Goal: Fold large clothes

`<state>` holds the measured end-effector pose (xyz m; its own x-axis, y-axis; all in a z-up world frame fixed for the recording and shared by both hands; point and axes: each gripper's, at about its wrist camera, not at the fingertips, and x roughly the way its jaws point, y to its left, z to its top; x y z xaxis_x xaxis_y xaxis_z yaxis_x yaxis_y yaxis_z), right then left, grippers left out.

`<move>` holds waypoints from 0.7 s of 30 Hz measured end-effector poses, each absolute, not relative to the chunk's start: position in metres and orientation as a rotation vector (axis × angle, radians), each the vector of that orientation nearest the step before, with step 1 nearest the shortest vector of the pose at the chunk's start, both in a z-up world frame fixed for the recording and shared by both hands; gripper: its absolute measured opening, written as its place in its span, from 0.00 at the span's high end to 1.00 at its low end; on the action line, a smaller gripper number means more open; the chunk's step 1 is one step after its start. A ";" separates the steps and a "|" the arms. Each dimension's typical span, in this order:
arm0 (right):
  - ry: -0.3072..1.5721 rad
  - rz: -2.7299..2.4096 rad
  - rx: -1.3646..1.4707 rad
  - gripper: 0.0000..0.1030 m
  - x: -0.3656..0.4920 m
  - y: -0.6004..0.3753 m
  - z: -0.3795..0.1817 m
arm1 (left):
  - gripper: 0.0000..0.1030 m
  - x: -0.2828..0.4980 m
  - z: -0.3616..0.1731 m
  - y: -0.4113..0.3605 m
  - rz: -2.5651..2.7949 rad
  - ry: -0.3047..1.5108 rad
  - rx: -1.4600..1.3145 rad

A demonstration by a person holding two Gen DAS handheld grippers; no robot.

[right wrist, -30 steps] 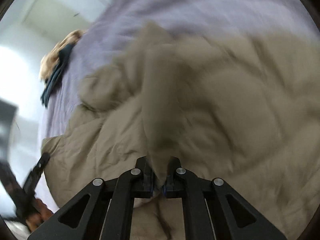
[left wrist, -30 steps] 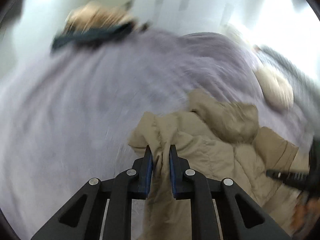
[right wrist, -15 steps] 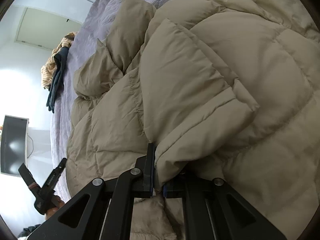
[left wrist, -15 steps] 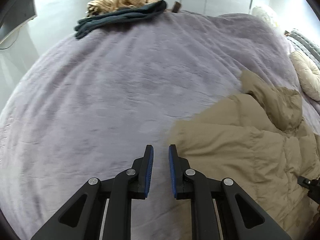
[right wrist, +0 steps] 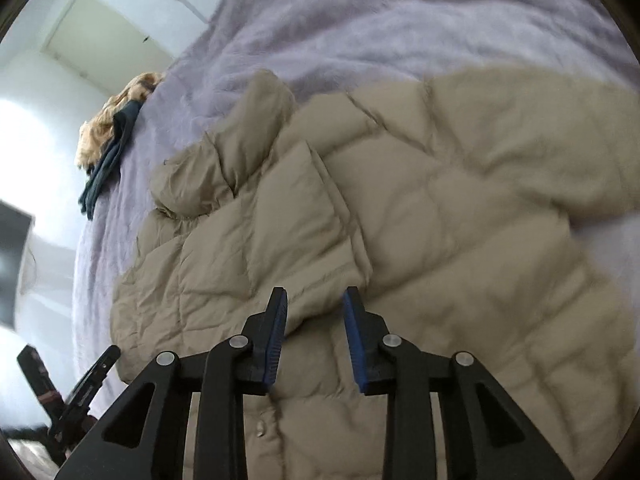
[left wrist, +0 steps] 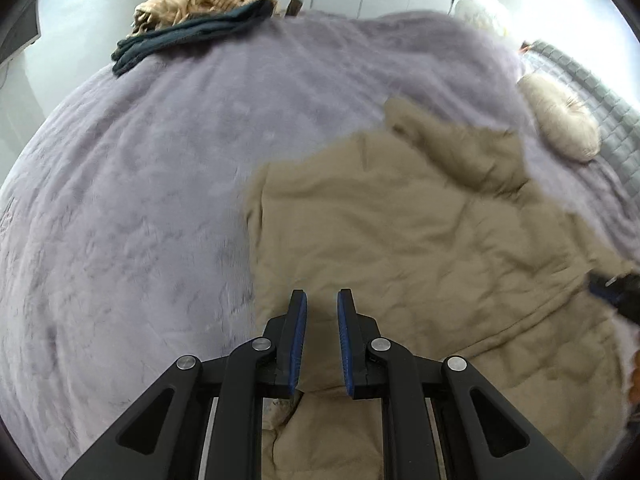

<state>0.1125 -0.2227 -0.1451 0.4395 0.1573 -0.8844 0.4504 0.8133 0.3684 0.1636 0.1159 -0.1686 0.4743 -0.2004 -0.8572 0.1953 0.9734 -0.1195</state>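
My left gripper (left wrist: 322,300) hung over the tan puffer jacket (left wrist: 420,240) on the lavender blanket (left wrist: 140,200), jaws nearly together, gripping nothing. My right gripper (right wrist: 314,300) had just been opening, empty, above the folded sleeve (right wrist: 296,216).

Tan quilted puffer jacket (right wrist: 400,208), seemingly sleeve folded across, spread on bed

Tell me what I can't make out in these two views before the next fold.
- Left wrist view: tan jacket near hem hidden behind the left gripper; its right side cut off by the lens rim.
- Right wrist view: the jacket's right side is motion-blurred.
- Both views: far clothes pile too small to count garments.
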 end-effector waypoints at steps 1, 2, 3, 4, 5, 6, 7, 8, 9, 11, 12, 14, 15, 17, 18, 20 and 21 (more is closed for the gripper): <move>1.121 -0.191 0.611 0.70 0.115 -0.225 -0.146 | 0.83 0.164 -0.177 0.116 -0.224 1.062 -0.009; 1.128 -0.180 0.600 0.71 0.122 -0.225 -0.151 | 0.83 0.165 -0.182 0.118 -0.212 1.073 -0.016; 1.139 -0.171 0.590 0.71 0.125 -0.225 -0.156 | 0.83 0.167 -0.186 0.119 -0.202 1.078 -0.024; 1.152 -0.178 0.578 0.72 0.128 -0.224 -0.164 | 0.83 0.166 -0.188 0.120 -0.192 1.078 -0.030; 1.170 -0.183 0.575 0.72 0.130 -0.225 -0.174 | 0.83 0.166 -0.189 0.120 -0.187 1.080 -0.034; 1.190 -0.184 0.571 0.73 0.134 -0.223 -0.184 | 0.83 0.167 -0.190 0.120 -0.185 1.081 -0.034; 1.203 -0.188 0.562 0.73 0.135 -0.223 -0.193 | 0.83 0.167 -0.192 0.119 -0.182 1.084 -0.032; 1.207 -0.195 0.553 0.73 0.138 -0.222 -0.200 | 0.83 0.169 -0.194 0.118 -0.181 1.087 -0.027; 1.205 -0.198 0.538 0.73 0.141 -0.222 -0.204 | 0.83 0.170 -0.197 0.117 -0.178 1.089 -0.020; 1.202 -0.193 0.492 0.74 0.147 -0.221 -0.205 | 0.83 0.171 -0.201 0.116 -0.175 1.089 -0.015; 1.203 -0.190 0.470 0.75 0.148 -0.220 -0.206 | 0.83 0.171 -0.204 0.115 -0.174 1.088 -0.016; 1.209 -0.186 0.441 0.75 0.150 -0.218 -0.206 | 0.83 0.170 -0.206 0.114 -0.170 1.087 -0.015; 1.214 -0.184 0.436 0.75 0.150 -0.218 -0.204 | 0.83 0.170 -0.206 0.114 -0.162 1.087 -0.015; 1.221 -0.177 0.457 0.73 0.148 -0.221 -0.197 | 0.83 0.170 -0.202 0.115 -0.149 1.094 -0.023; 1.215 -0.174 0.480 0.72 0.146 -0.223 -0.193 | 0.83 0.170 -0.198 0.115 -0.145 1.099 -0.031; 1.207 -0.170 0.523 0.72 0.138 -0.229 -0.185 | 0.83 0.168 -0.190 0.117 -0.150 1.104 -0.052; 1.205 -0.168 0.541 0.72 0.133 -0.232 -0.182 | 0.83 0.166 -0.185 0.116 -0.154 1.105 -0.057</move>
